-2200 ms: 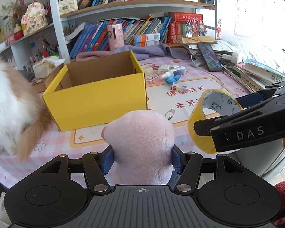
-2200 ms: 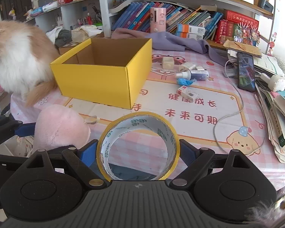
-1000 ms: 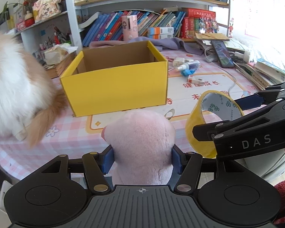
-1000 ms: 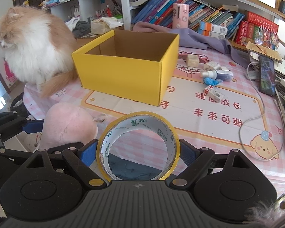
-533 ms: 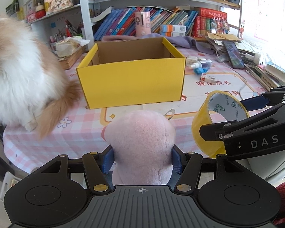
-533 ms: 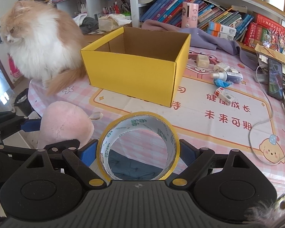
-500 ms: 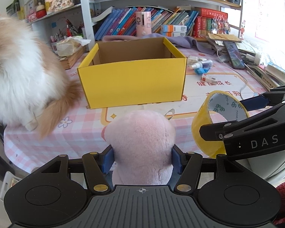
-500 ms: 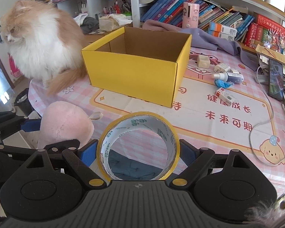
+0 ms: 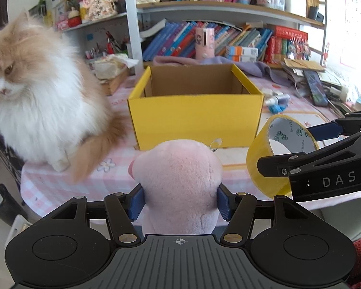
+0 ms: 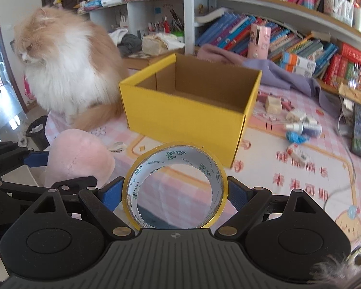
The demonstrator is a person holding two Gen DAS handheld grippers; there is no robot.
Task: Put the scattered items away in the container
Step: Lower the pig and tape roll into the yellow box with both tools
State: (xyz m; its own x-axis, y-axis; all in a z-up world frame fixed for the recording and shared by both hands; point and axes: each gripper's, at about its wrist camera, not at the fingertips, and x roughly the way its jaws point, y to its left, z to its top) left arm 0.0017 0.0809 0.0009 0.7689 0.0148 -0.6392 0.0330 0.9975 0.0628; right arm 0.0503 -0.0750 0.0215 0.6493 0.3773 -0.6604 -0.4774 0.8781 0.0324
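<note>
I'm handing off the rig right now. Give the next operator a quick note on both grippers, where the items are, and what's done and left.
Left gripper: jaws shut on the pink plush toy.
Right gripper: jaws shut on the yellow tape roll.
Both are held short of the yellow box; what shows of its inside is empty.
Done: two pickups.
Left: drop both in, then collect the small bottle, blue wrapper and other bits right of the box. A cat sits beside it.

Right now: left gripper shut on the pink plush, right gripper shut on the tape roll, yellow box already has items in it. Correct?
One thing is off: the yellow box looks empty, only bare cardboard walls and floor in the right wrist view. The rest stands: the left gripper is shut on the pink plush, and the right gripper is shut on the tape roll.
</note>
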